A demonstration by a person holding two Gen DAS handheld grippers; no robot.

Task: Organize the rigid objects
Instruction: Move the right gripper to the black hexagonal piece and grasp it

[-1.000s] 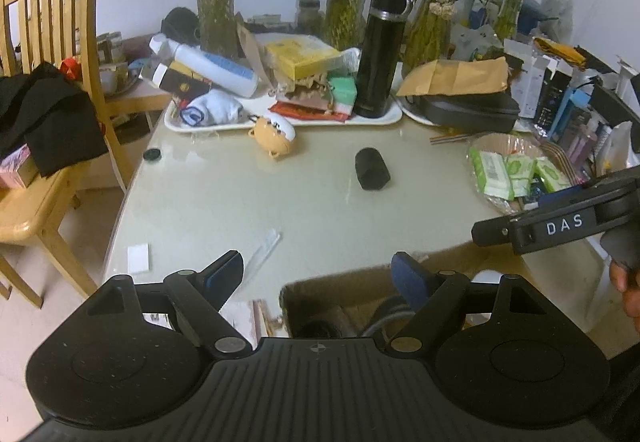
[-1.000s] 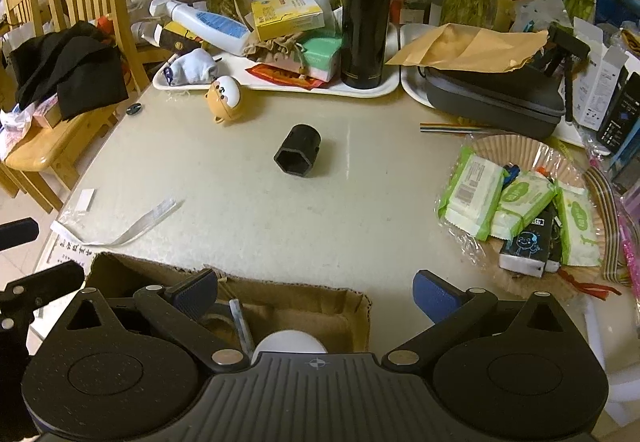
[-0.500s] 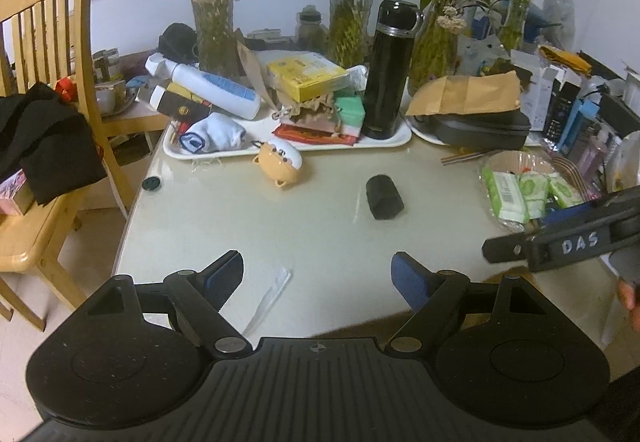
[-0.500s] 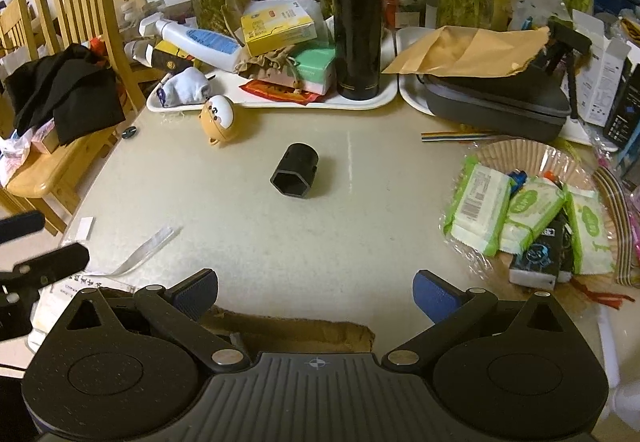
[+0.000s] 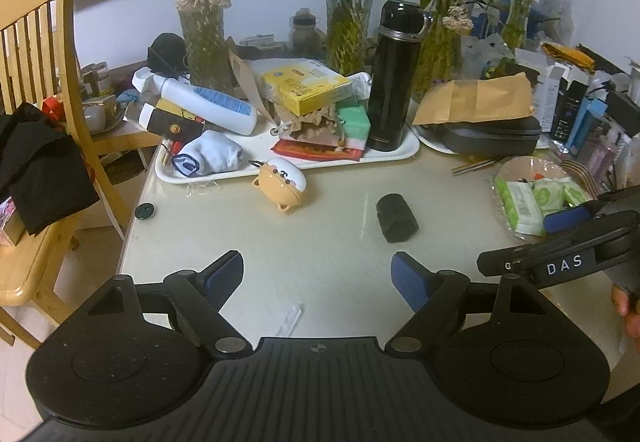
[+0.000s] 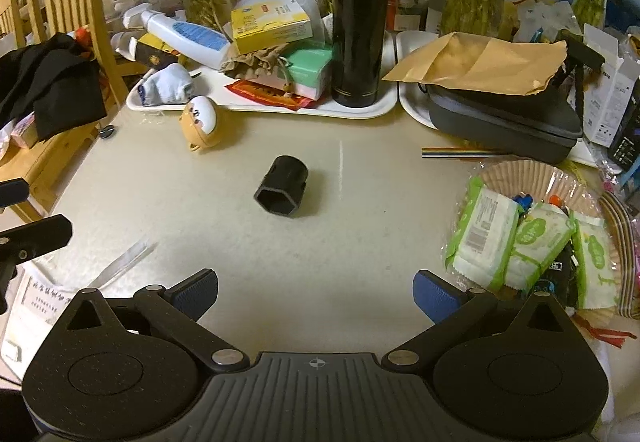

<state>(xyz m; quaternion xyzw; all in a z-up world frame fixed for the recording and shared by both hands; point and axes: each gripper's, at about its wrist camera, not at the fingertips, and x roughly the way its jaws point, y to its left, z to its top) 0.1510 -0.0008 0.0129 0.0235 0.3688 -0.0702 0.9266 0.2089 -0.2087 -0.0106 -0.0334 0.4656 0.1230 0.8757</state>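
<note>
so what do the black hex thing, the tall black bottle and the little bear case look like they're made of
Hex socket: matte black, no shine, probably plastic or blackened metal; the look leaves it open. Tall bottle: glossy black painted body with a silvery band, likely steel. Bear case: smooth tan and white, soft sheen, probably silicone or plastic.

A: Desk [image 5: 328, 242] top is pale beige and glossy, with a thin streak of reflected light. Rounded corner on the near left.

B: Wall [image 5: 120, 18] behind is plain white and dimly lit. A dark band runs along its top.

A: Wooden chair [image 5: 36, 54] at the left, slatted back, light yellow wood; black cloth [image 5: 36, 162] heaped on its seat. A second chair back [image 6: 8, 14] shows in the right wrist view.

B: Floor [image 5: 92, 278] under the chair is pale.
</note>
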